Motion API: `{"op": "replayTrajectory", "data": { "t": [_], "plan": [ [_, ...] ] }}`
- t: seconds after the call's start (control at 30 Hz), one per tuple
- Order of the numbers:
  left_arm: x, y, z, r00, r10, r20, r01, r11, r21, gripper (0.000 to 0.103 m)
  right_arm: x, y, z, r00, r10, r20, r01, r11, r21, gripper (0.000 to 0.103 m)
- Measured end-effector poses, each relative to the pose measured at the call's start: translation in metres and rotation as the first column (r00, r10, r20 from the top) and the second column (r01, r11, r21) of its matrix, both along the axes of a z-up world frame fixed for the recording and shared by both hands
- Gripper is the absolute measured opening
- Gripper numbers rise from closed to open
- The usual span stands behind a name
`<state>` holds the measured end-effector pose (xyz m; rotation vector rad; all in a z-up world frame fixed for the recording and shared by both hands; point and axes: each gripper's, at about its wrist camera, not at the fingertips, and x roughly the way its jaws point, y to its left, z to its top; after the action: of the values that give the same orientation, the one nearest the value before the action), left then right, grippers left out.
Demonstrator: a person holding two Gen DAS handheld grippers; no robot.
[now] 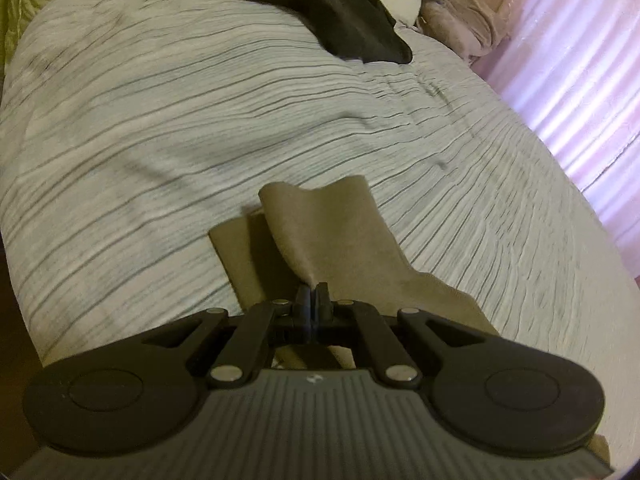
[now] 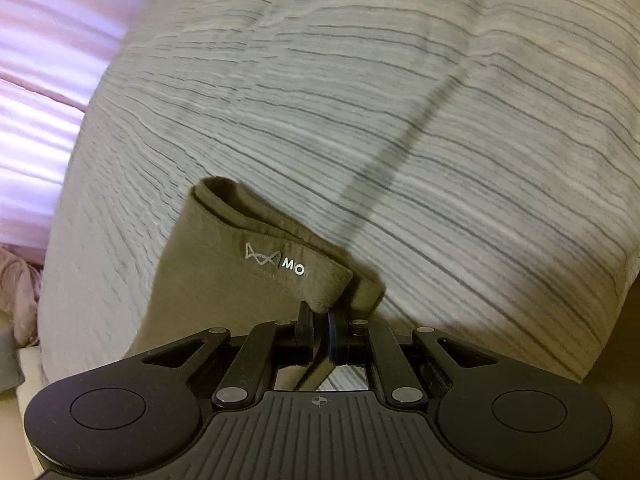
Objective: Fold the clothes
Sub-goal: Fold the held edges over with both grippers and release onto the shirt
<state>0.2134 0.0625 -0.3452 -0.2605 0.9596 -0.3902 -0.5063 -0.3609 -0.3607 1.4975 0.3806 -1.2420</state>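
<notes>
Two tongs, left (image 1: pixel 311 294) and right (image 2: pixel 320 314); one olive garment (image 2: pixel 224 276); one black garment (image 1: pixel 320 4); one striped bed (image 1: pixel 160 120).

left gripper (image 1: pixel 311 294) — black linkage | silver rivets | ribbed grey body

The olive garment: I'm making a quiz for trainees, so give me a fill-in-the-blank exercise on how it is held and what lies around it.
1. Both grippers, left and right, are shut on the ____ garment.
2. The white logo on the garment shows in the ____ wrist view.
3. The bedspread under the garment has a ____ pattern.
4. At the far end of the bed lies a ____ garment.

Missing words: olive; right; striped; black
</notes>
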Motion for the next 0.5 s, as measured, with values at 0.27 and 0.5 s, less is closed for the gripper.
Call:
{"op": "replayTrajectory", "data": {
  "t": [0.27, 0.5],
  "plan": [
    [0.004, -0.003, 0.025, 0.998, -0.034, 0.059, 0.038, 0.997, -0.069, 0.000, 0.002, -0.012, 0.000, 1.000, 0.022, -0.020, -0.021, 0.999, 0.036, 0.006],
    [-0.006, 0.019, 0.006, 0.999, -0.015, 0.037, 0.017, 0.998, -0.058, 0.000, 0.008, -0.016, 0.006, 0.998, 0.037, -0.057, -0.034, 0.998, 0.044, 0.006]
  ]
}}
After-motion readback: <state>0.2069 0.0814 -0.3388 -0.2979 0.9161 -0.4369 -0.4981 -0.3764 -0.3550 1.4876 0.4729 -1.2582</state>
